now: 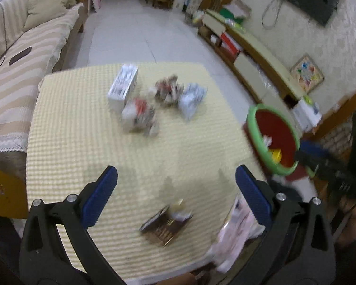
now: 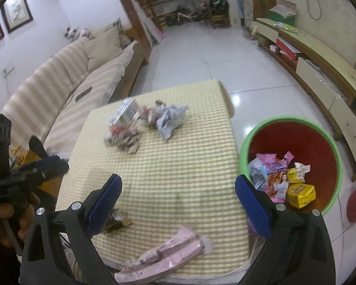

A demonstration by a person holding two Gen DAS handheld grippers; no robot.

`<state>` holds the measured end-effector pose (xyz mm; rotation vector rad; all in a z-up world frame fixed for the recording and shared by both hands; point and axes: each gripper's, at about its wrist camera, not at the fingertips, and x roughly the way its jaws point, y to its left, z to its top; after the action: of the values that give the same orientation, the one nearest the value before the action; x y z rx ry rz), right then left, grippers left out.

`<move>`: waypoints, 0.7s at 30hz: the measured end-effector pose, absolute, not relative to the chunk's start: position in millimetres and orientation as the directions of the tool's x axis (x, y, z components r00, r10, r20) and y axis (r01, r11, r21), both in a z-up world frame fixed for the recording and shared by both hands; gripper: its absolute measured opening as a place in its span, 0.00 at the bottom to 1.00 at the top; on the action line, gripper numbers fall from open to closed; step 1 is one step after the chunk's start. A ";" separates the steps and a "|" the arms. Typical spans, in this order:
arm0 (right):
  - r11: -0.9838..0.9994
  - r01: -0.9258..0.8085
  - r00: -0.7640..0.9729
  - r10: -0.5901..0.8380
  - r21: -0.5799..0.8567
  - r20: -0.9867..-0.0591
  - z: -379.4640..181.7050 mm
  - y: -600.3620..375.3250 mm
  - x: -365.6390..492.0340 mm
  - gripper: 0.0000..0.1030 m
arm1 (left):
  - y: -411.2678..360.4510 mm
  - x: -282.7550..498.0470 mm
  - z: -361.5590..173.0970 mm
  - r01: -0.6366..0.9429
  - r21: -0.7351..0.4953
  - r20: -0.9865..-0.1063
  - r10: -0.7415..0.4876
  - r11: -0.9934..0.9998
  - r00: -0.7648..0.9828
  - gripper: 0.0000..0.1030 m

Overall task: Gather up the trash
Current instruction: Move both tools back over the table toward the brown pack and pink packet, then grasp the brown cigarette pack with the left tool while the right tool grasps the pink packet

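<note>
A yellow woven mat covers the table. A pile of crumpled wrappers and a white carton lie at its far middle. A brown wrapper and a pink wrapper lie near the front edge. A red bin with a green rim stands right of the table and holds several wrappers. My left gripper is open and empty above the brown wrapper. My right gripper is open and empty above the mat.
A striped sofa runs along the left. A low TV cabinet lines the right wall. White tiled floor lies beyond the table. The left gripper also shows at the left of the right wrist view.
</note>
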<state>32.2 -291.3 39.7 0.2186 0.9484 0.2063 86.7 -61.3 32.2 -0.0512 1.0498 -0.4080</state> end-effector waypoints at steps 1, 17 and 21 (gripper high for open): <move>0.960 -0.079 0.552 0.265 0.267 -0.791 36.1 -286.6 30.0 0.90 | -59.5 82.1 24.4 0.316 -0.216 -0.846 -0.339 0.924 0.412 0.95; 0.948 0.087 0.255 0.275 0.306 -0.927 -56.3 -243.0 -14.0 0.90 | -71.9 54.5 -56.5 0.451 -0.128 -0.924 -0.271 0.883 0.269 0.95; 0.948 0.115 0.228 0.265 0.296 -0.937 -68.5 -243.3 -13.7 0.90 | -77.3 52.6 -70.4 0.475 -0.094 -0.935 -0.242 0.875 0.260 0.95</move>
<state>-13.7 -243.3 -68.5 0.3327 1.3445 0.1059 52.6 -77.3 -70.4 0.2233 1.2154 -0.4908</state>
